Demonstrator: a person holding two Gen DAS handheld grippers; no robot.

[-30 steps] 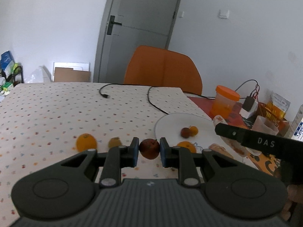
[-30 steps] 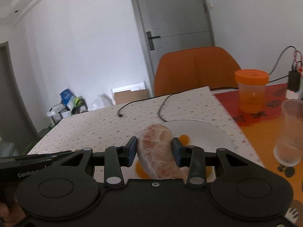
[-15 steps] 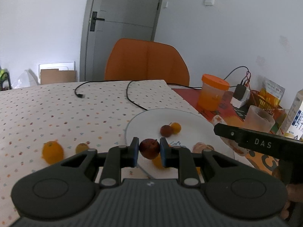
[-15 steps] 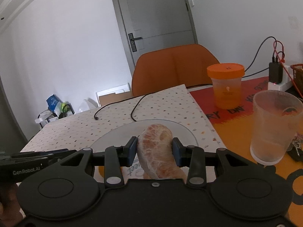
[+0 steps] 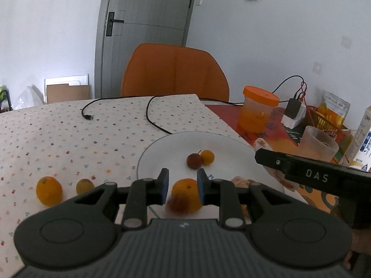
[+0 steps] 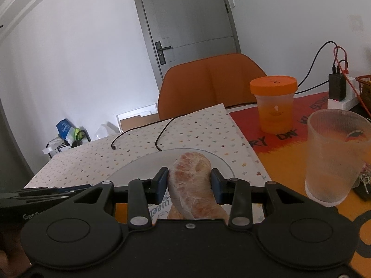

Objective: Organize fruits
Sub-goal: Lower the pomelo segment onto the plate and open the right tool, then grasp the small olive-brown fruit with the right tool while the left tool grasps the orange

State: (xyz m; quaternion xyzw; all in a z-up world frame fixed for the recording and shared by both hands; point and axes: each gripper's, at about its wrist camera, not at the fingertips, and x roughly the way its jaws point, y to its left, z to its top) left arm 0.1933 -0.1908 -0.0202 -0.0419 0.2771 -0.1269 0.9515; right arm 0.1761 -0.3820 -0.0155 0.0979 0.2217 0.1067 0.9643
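Observation:
My left gripper [image 5: 182,180] is open above the near rim of the white plate [image 5: 231,148]. A blurred dark red fruit [image 5: 178,205] lies just below its fingers, free of them, against an orange [image 5: 185,192]. Farther in on the plate are a small red fruit [image 5: 193,161] and a small orange fruit [image 5: 207,157]. Left of the plate, an orange [image 5: 49,190] and a small yellow-brown fruit [image 5: 84,185] sit on the dotted cloth. My right gripper [image 6: 189,180] is shut on a peeled citrus segment [image 6: 192,185] over the plate [image 6: 139,164].
An orange-lidded jar [image 6: 273,104] and a frosted cup [image 6: 334,155] stand right of the plate on the orange mat. A black cable [image 5: 150,113] runs across the cloth behind the plate. An orange chair [image 5: 174,71] stands at the far edge. A charger [image 5: 293,111] and a carton [image 5: 364,143] are at the right.
My left gripper carried the dark red fruit rightward over the plate, then opened, and the fruit dropped from between its fingers. The right gripper shifted right, still holding the citrus segment.

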